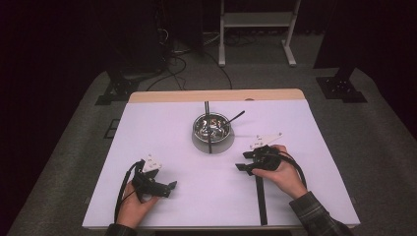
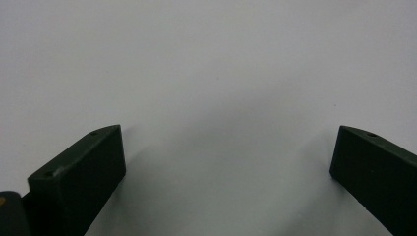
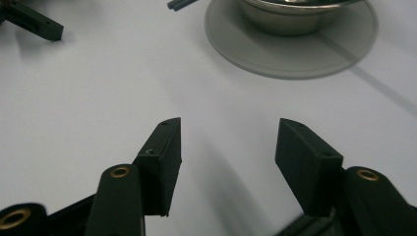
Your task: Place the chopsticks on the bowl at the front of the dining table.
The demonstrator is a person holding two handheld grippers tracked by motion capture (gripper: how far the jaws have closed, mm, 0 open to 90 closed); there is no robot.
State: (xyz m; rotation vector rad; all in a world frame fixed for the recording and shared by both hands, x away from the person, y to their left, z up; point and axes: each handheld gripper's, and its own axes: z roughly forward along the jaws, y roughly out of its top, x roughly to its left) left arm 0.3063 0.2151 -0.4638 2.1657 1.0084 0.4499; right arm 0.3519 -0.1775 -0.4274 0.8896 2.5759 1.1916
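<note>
Nearest the person, the left gripper point(image 1: 167, 187) lies low on the white table point(image 1: 162, 123), well short of the steel bowl point(image 1: 212, 126) and off to its left; in its own view its jaws stand wide apart with only bare tabletop between them. The right gripper point(image 1: 242, 162) sits just short of the bowl and to its right, jaws spread with nothing between them, aimed past the bowl's near left side. A dark strip point(image 1: 260, 199) runs from under that hand back toward the table's near edge. The bowl rests on a round grey coaster point(image 3: 295, 54) near the table's middle. Its contents are too small to identify. A thin black utensil handle point(image 1: 236, 116) leans out over the bowl's rim, its long axis pointing up and away to the far right.
</note>
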